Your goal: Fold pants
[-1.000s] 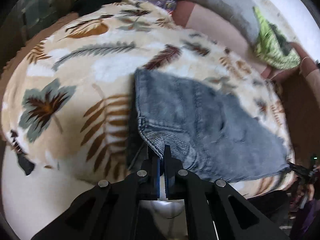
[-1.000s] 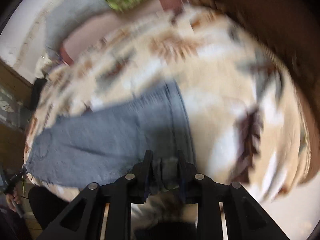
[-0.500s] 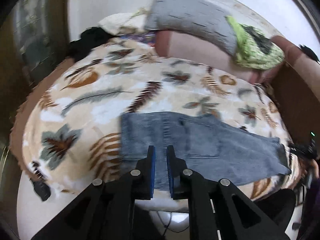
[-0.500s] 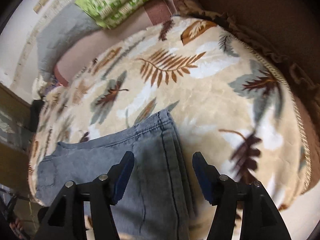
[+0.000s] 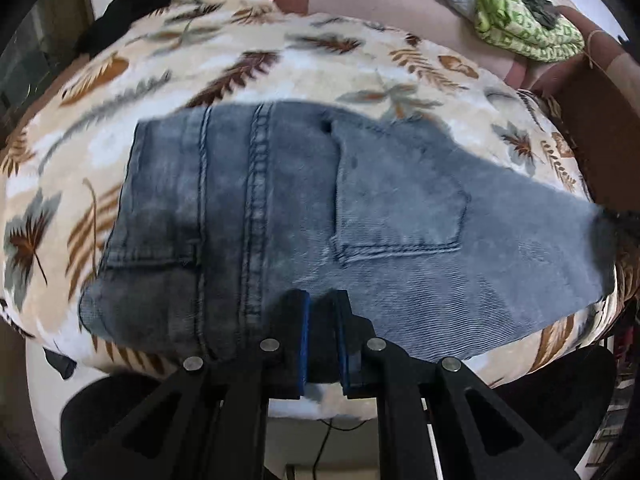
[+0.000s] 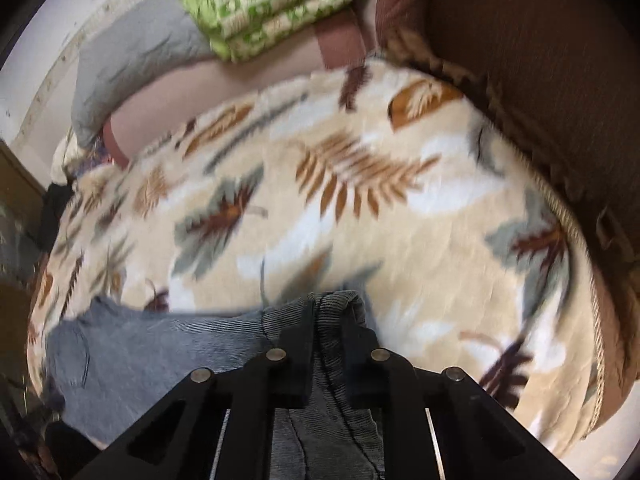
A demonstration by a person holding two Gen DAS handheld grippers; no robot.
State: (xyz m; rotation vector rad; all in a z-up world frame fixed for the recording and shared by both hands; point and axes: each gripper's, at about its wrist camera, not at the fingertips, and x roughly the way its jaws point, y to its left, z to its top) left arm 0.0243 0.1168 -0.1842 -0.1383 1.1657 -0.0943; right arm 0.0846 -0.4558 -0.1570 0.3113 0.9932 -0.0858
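The denim pants lie flat on the leaf-print blanket, their long axis running crosswise in front of both grippers. The left hand-held gripper sits at the pants' near edge beside the back pocket, its blue-padded fingers a little apart with nothing between them. The right hand-held gripper is pinching a bunched fold of denim at the far end of the pants, so it is the one placed to carry that end over. The right view, though blurred, shows that pinch; the left view alone shows the pants' whole spread.
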